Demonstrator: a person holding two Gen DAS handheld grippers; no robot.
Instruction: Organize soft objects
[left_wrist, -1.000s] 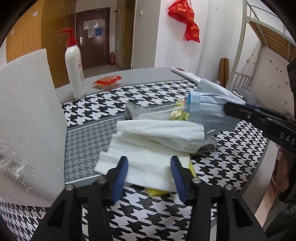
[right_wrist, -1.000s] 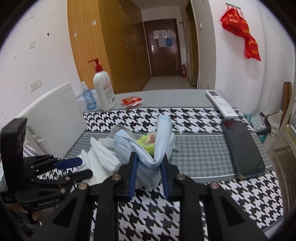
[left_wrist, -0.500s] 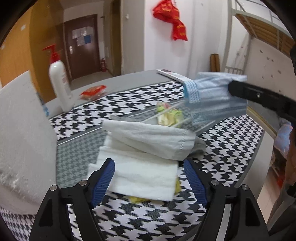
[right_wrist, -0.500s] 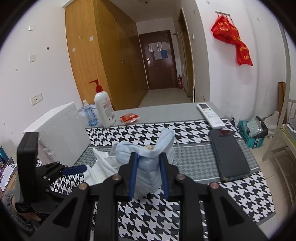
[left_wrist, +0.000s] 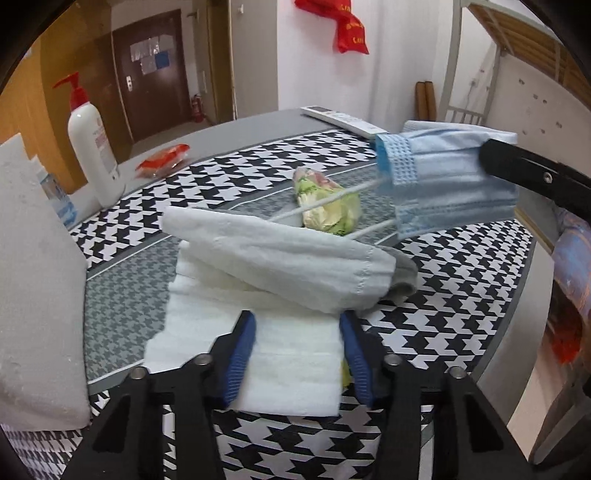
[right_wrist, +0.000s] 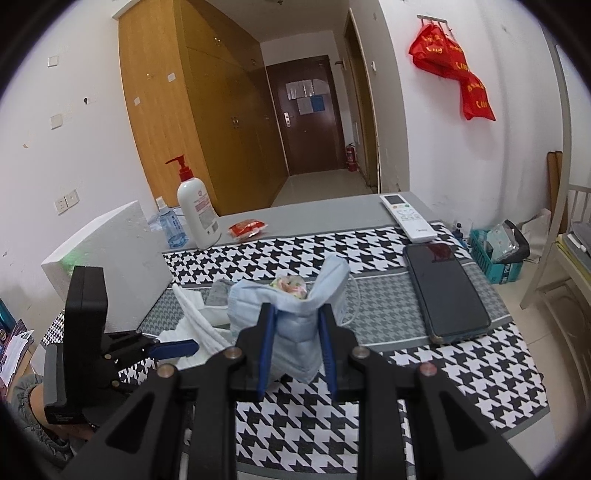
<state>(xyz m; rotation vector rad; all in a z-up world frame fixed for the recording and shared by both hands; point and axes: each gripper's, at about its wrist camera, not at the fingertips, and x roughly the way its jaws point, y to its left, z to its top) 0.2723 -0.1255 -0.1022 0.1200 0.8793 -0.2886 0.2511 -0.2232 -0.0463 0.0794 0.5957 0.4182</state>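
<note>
A pile of soft things lies on the houndstooth mat: a flat folded white cloth (left_wrist: 291, 354), a rolled white towel (left_wrist: 280, 258) on top of it, a grey sock (left_wrist: 404, 280) and a yellow-green packet (left_wrist: 328, 210) behind. My left gripper (left_wrist: 297, 347) is low over the flat cloth. Its jaws are closing with the cloth's near edge between them, and the cloth still lies flat. My right gripper (right_wrist: 295, 328) is shut on a blue face mask (right_wrist: 291, 332), which it holds above the pile. The mask (left_wrist: 450, 184) hangs at the right, its white ear loops trailing down to the pile.
A white foam block (left_wrist: 33, 295) stands at the left. At the back stand a pump bottle (left_wrist: 92, 147), a red packet (left_wrist: 164, 162) and a remote (left_wrist: 343, 120). A dark phone (right_wrist: 447, 291) lies on the mat's right side, and a small water bottle (right_wrist: 170, 229) stands beside the pump bottle.
My left jaws opened wide, then narrowed again around the flat white cloth as the gripper came lower. My right gripper rose a little with the mask, drawing its ear loops up.
</note>
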